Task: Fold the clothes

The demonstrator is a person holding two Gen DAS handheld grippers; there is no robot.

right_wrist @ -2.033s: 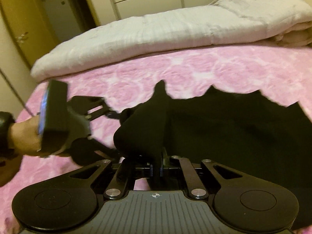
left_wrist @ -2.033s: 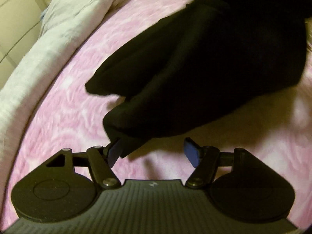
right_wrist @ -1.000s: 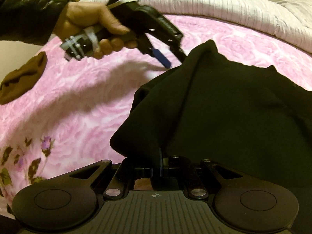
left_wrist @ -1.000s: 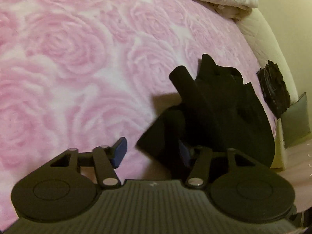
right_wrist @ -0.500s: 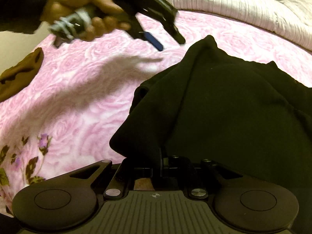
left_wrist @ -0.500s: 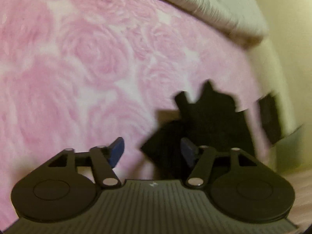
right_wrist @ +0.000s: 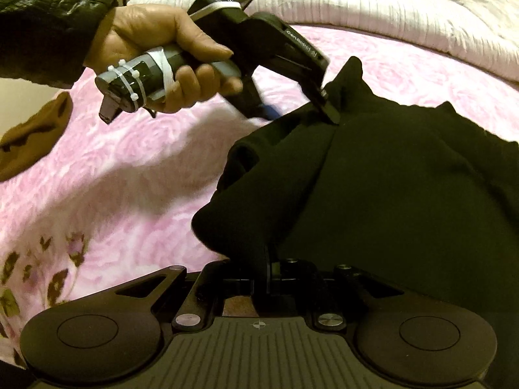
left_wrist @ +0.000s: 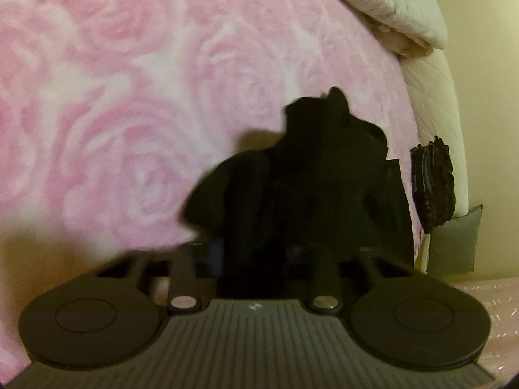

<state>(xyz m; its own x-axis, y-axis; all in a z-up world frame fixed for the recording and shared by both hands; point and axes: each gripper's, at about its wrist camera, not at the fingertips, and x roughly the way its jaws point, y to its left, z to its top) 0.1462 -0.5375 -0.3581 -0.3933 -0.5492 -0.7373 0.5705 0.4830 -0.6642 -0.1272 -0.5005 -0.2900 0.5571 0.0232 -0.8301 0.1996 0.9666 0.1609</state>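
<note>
Since a second ago the left gripper (right_wrist: 305,105) has dropped from above the bedspread onto the black knit garment (right_wrist: 405,188), its fingers now straddling a raised ridge of cloth; whether they have clenched I cannot tell, the left wrist view being blurred. The right gripper (right_wrist: 267,270) stays clenched on the garment's near edge. The garment lies heaped on the pink rose-patterned bedspread (right_wrist: 129,178), stretching away rightward from both claws. Only the right view shows the person's hand (right_wrist: 162,55) and a brown cloth (right_wrist: 29,139).
</note>
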